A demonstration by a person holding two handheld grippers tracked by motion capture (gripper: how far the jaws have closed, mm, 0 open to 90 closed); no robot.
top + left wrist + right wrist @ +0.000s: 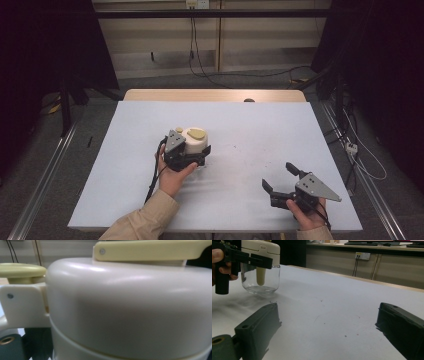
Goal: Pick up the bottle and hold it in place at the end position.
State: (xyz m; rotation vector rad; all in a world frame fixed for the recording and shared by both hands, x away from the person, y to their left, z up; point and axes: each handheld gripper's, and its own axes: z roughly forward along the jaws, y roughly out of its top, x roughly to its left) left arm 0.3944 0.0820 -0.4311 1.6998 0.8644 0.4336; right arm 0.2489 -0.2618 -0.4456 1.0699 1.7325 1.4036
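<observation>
The glass jar [260,281] with its cream pump lid [196,139] (pale yellow lever on top) stands left of centre on the white table [250,130]. The left gripper [192,159] is clamped on the lid. The right gripper [280,179] rests well apart near the front edge, jaws spread wide.

Jar [196,141]: cream-white lid [130,307], pale yellow handle [150,250] on top, clear glass body [260,280]. Left gripper [200,156] and right gripper [280,176]: black jaws, grey plates. Table [250,130]: pale blue-grey, few dark specks toward 3 o'clock of jar. Sleeve [142,220]: tan.
</observation>
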